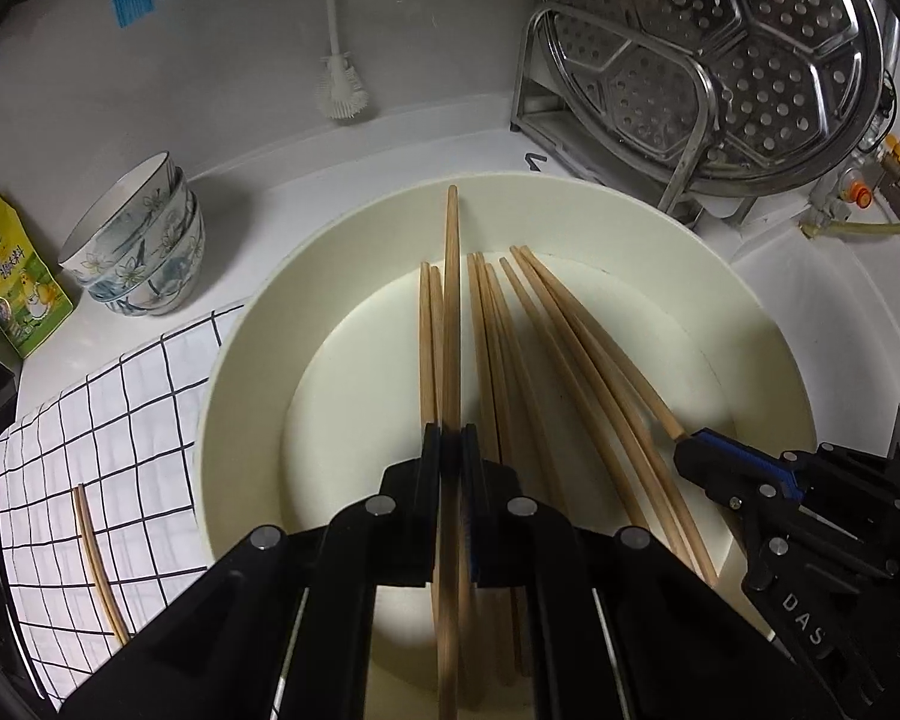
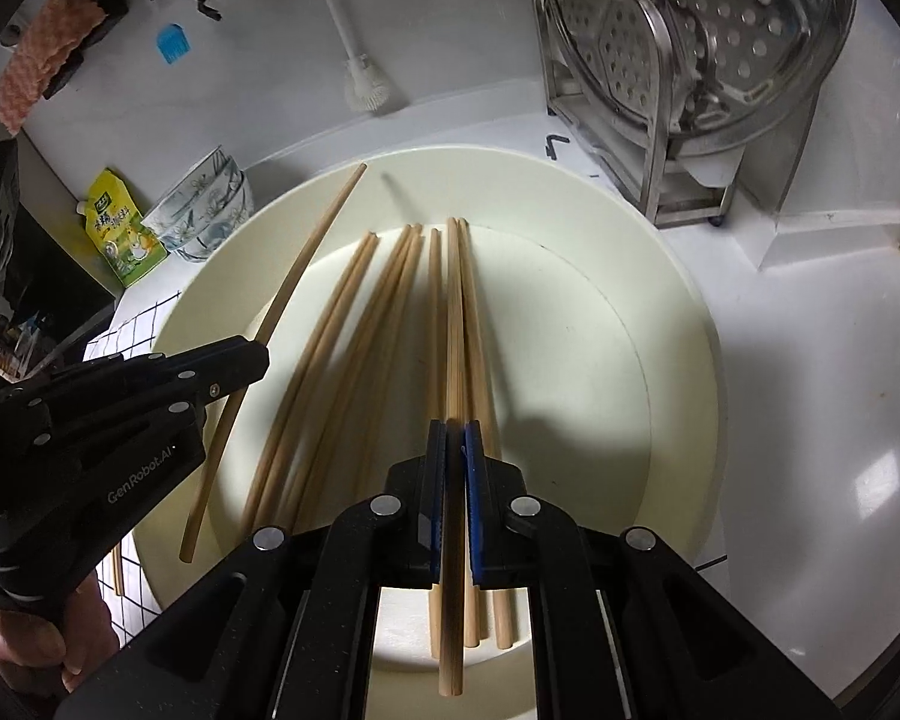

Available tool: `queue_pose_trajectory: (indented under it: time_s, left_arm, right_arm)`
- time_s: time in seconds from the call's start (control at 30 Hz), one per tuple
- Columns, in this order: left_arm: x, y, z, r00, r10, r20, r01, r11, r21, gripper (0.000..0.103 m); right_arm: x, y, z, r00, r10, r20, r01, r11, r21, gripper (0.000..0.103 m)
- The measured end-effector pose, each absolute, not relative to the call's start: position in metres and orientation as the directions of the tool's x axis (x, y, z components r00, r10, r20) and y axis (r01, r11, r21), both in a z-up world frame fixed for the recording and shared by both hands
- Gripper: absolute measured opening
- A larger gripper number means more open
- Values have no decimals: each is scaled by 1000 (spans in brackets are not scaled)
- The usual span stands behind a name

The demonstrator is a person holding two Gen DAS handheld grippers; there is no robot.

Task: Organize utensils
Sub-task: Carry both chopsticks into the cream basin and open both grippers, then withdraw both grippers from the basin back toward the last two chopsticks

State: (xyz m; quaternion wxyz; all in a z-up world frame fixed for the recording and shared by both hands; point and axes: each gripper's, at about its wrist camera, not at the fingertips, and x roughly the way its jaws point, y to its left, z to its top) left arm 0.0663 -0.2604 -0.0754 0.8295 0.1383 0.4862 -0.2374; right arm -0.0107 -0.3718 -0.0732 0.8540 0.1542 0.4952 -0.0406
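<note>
Several wooden chopsticks (image 1: 534,348) lie in a wide cream basin (image 1: 768,360). My left gripper (image 1: 451,438) is shut on one chopstick (image 1: 452,300), which points away over the basin's far rim. In the right wrist view that left gripper (image 2: 261,354) comes in from the left, its chopstick (image 2: 306,264) slanting over the basin's (image 2: 678,360) left side. My right gripper (image 2: 455,426) is shut on another chopstick (image 2: 455,330) above the pile (image 2: 354,330). The left wrist view shows the right gripper (image 1: 684,450) low on the right, clamped on a stick's end.
Left of the basin, a checked cloth (image 1: 138,420) carries two chopsticks (image 1: 99,564). Stacked patterned bowls (image 1: 144,252) and a yellow packet (image 1: 12,282) stand behind it. A steel rack holds a perforated steamer tray (image 1: 726,54) at the back right. A white brush (image 1: 342,90) leans on the wall.
</note>
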Motion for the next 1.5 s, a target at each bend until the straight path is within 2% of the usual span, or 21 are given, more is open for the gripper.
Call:
queue_pose_trajectory:
  time_s: [0.07,0.13,0.17,0.2,0.33,0.43,0.8,0.97,1.5]
  left_arm:
    - [67,-262,-76,414,-258,-873,525,851,-3,10]
    - [68,-261,-75,416,-257,-872,521,854,-4,27]
    - [68,-260,-74,423,-255,-870,515,857,-1,47]
    - [68,-260,-72,434,-254,-865,509,861,3,58]
    - [68,-254,-63,455,-250,-855,497,868,10,56]
    - [66,-248,-57,472,-248,-846,484,875,14,56]
    - [54,-219,-31,521,-261,-813,450,893,2,65]
    - [50,-199,-22,534,-263,-803,435,900,-6,65]
    - [43,-103,-11,564,-223,-795,346,938,-17,73]
  right_arm:
    - [-10,-373,-75,504,85,-859,224,948,225,6]
    - [-10,-375,-75,504,89,-859,224,947,229,7]
    - [-11,-376,-74,508,86,-857,226,947,229,11]
    - [-11,-376,-72,512,80,-855,229,947,225,15]
    - [-15,-379,-66,527,71,-847,237,945,226,15]
    - [-17,-378,-61,532,72,-844,236,944,229,19]
    - [-24,-358,-43,552,69,-831,212,952,220,25]
    - [-25,-341,-34,562,74,-824,189,958,215,28]
    - [-20,-257,-19,572,98,-815,111,974,195,36]
